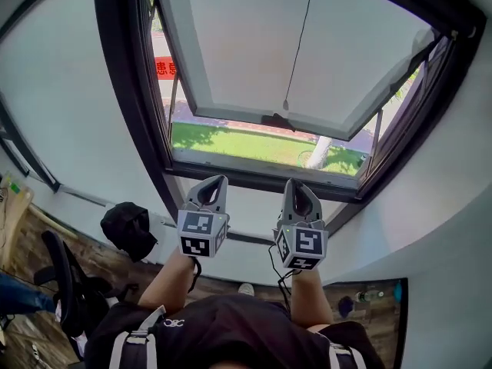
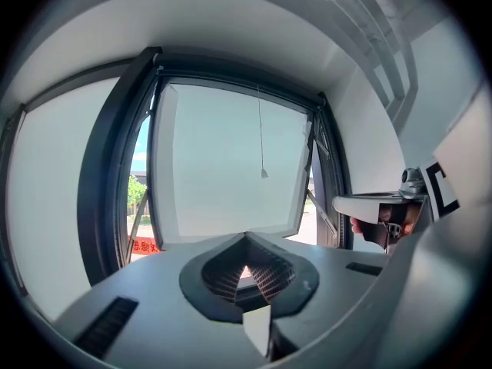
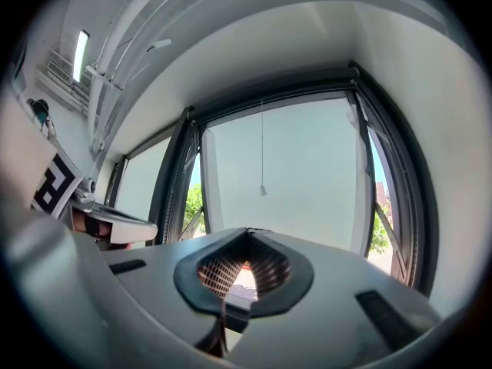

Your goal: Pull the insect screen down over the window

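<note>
A dark-framed window (image 1: 131, 91) fills the wall ahead, its pale sash (image 1: 254, 44) swung outward. A thin pull cord (image 1: 301, 44) hangs down in front of the sash and ends in a small toggle (image 1: 286, 105); the same toggle hangs in the left gripper view (image 2: 264, 174) and in the right gripper view (image 3: 262, 191). No screen covers the opening. My left gripper (image 1: 217, 181) and right gripper (image 1: 296, 184) are held side by side below the sill, pointing up at the window. Both are shut with nothing between the jaws, well below the toggle.
Green grass (image 1: 246, 144) and a red sign (image 1: 165, 69) show outside through the gap. A black bag (image 1: 129, 229) and an office chair (image 1: 65, 283) stand at the lower left. A bottle (image 1: 369, 295) lies on the wooden floor at the lower right.
</note>
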`<control>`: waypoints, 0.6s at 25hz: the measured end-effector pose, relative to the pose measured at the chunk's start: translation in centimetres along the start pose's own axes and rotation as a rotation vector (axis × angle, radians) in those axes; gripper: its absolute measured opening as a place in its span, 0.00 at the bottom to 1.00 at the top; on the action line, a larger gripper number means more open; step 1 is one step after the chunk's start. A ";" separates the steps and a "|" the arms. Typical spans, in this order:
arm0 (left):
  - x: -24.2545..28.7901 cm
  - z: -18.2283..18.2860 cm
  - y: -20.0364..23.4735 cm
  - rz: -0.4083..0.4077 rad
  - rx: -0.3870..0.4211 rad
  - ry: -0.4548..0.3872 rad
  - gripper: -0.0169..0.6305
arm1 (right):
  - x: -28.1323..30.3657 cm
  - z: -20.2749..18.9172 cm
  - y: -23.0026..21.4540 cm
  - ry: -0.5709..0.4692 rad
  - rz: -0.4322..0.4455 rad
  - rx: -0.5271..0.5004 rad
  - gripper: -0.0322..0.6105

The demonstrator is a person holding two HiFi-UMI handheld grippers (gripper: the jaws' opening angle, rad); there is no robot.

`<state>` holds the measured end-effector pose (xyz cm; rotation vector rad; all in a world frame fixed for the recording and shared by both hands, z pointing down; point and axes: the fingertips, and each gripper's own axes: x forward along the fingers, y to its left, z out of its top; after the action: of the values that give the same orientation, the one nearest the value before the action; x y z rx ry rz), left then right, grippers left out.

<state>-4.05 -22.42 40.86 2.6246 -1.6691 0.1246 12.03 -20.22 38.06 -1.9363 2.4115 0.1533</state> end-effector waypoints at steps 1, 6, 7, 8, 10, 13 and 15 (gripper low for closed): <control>1.4 0.2 -0.2 -0.004 0.000 -0.001 0.05 | 0.9 0.1 -0.9 -0.003 0.001 -0.006 0.05; 7.4 0.5 -1.5 -0.008 0.000 0.010 0.05 | 5.0 -0.4 -5.4 0.003 0.014 -0.009 0.05; 8.3 0.5 -1.6 -0.005 -0.002 0.012 0.05 | 5.7 -0.6 -6.1 0.008 0.025 -0.009 0.06; 9.2 0.4 -1.6 -0.001 -0.004 0.015 0.05 | 6.4 -0.9 -6.5 0.012 0.039 -0.010 0.05; 10.5 0.2 -1.7 0.007 -0.007 0.024 0.05 | 7.6 -1.3 -7.4 0.017 0.063 -0.006 0.05; 12.0 -0.1 -1.4 0.023 -0.010 0.038 0.05 | 9.0 -2.0 -8.2 0.026 0.079 0.006 0.06; 12.8 -0.1 -1.0 0.038 -0.012 0.038 0.05 | 9.9 -2.2 -8.6 0.027 0.080 -0.002 0.06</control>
<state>2.21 -33.53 42.03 2.5664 -1.7023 0.1634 18.30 -31.91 38.82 -1.8555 2.5075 0.1334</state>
